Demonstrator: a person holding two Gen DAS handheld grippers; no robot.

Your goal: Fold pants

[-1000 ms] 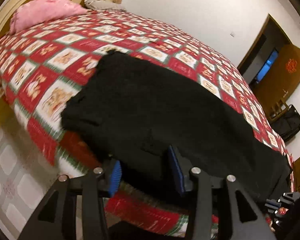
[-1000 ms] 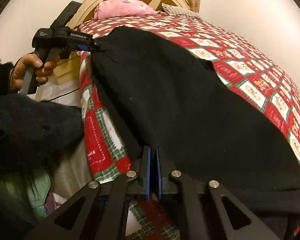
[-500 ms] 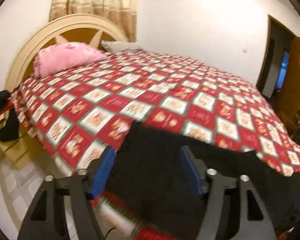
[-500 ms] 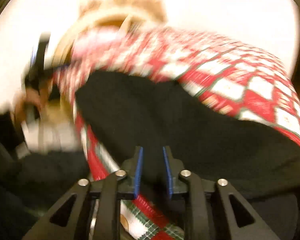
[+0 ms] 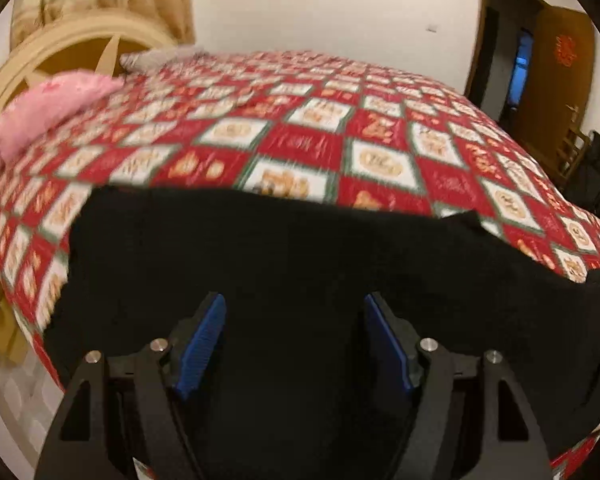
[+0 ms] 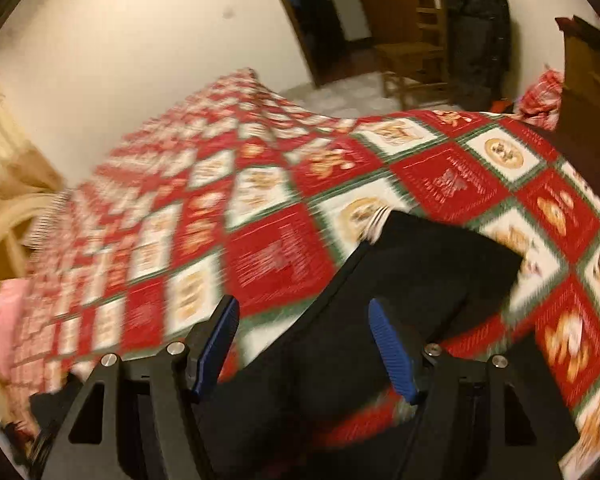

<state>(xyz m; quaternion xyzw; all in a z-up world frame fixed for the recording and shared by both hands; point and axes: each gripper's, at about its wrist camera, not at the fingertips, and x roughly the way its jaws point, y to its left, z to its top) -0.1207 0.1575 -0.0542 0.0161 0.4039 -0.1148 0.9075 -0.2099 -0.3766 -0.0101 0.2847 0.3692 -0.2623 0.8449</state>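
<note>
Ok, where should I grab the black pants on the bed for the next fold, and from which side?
Probably the leg end of the black pants: it lies flat on the bedspread with a clear corner, so come in low from the bed's near edge.

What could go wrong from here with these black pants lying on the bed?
The black pants lie near the bed's edge, so a careless tug could slide them toward the floor. Both the left gripper and the right gripper are open with nothing held; the right one's jaws have just been opening. Black fabric hides its layers, so the next pinch may catch only one.
</note>
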